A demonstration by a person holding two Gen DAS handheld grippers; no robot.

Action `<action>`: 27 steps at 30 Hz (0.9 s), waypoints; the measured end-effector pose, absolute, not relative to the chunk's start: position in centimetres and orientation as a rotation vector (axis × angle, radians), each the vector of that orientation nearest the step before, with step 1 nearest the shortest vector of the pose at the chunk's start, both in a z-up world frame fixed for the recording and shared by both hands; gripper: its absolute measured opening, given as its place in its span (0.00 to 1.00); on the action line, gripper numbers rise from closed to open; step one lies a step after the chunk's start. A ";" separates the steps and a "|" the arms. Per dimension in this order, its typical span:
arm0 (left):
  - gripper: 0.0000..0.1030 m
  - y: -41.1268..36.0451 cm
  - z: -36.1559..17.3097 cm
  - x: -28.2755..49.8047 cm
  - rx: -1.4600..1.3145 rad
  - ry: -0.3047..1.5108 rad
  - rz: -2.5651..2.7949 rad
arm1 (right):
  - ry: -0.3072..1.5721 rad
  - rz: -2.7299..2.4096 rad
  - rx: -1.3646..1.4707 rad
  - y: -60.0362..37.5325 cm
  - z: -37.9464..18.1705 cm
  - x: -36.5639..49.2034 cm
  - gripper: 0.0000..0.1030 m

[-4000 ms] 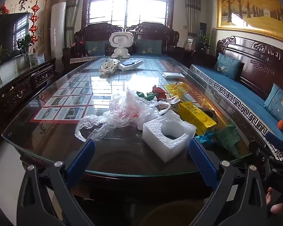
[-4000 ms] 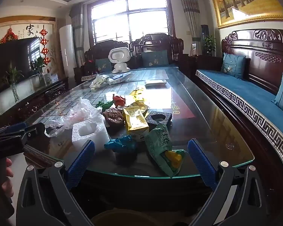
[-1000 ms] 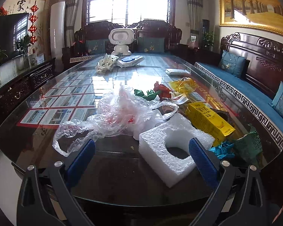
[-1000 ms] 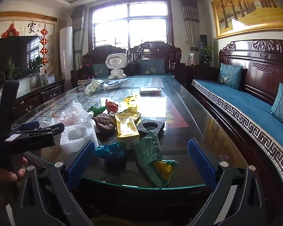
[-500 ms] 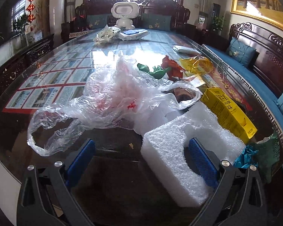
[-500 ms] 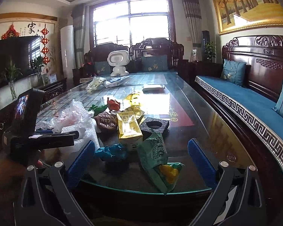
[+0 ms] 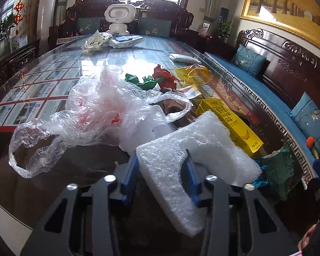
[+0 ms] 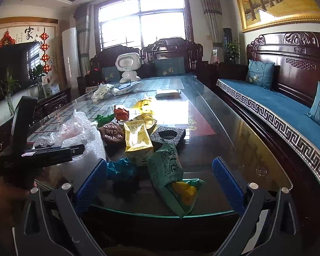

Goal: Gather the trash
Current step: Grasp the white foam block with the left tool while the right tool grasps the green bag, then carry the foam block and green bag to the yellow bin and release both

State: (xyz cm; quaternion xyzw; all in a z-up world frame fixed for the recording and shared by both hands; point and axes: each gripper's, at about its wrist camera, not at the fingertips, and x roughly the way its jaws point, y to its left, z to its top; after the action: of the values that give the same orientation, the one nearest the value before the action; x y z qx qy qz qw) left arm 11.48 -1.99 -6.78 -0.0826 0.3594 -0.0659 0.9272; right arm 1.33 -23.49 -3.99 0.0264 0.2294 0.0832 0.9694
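My left gripper (image 7: 161,176) is shut on one arm of a white foam block (image 7: 213,149) on the glass table (image 7: 53,74); one finger sits in the block's cut-out. A crumpled clear plastic bag (image 7: 91,111) lies to its left. My right gripper (image 8: 157,183) is open and empty at the table's near edge, with a green snack packet (image 8: 168,170) and a crumpled blue wrapper (image 8: 121,169) between its fingers. A yellow carton (image 8: 136,140), a brown round pack (image 8: 113,135), a black foam ring (image 8: 167,135) and red and green wrappers lie behind. The left gripper shows in the right wrist view (image 8: 51,153).
A white toy robot (image 8: 128,66) and white bags (image 8: 102,91) stand at the table's far end. A carved wooden sofa with blue cushions (image 8: 277,102) runs along the right. A dark cabinet (image 8: 53,100) and television line the left wall.
My left gripper moved forward over the table and shut on the white foam block. My right gripper stayed open and nearly still at the table edge.
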 end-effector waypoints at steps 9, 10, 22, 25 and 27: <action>0.40 -0.8 -4.2 7.9 -0.162 0.578 -0.091 | 0.469 0.162 0.051 -24.1 -4.6 2.6 0.90; 0.40 -0.9 -4.1 7.7 -0.154 0.572 -0.092 | 0.473 0.172 0.041 -23.9 -4.8 3.0 0.86; 0.41 -1.2 -3.7 7.4 -0.148 0.562 -0.158 | 0.633 0.240 0.034 -24.0 -8.1 8.3 0.14; 0.41 -1.5 -3.6 7.0 -0.141 0.557 -0.186 | 0.577 0.248 0.088 -25.0 -7.3 7.3 0.11; 0.41 -1.8 -3.3 6.4 -0.139 0.550 -0.208 | 0.533 0.268 0.121 -25.6 -6.2 6.2 0.11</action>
State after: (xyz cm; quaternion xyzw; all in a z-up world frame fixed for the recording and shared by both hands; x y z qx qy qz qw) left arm 6.41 -1.83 -3.29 -0.0684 0.2707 -0.1024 0.9548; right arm 6.23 -25.59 -6.24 0.0596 0.2623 0.1321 0.9540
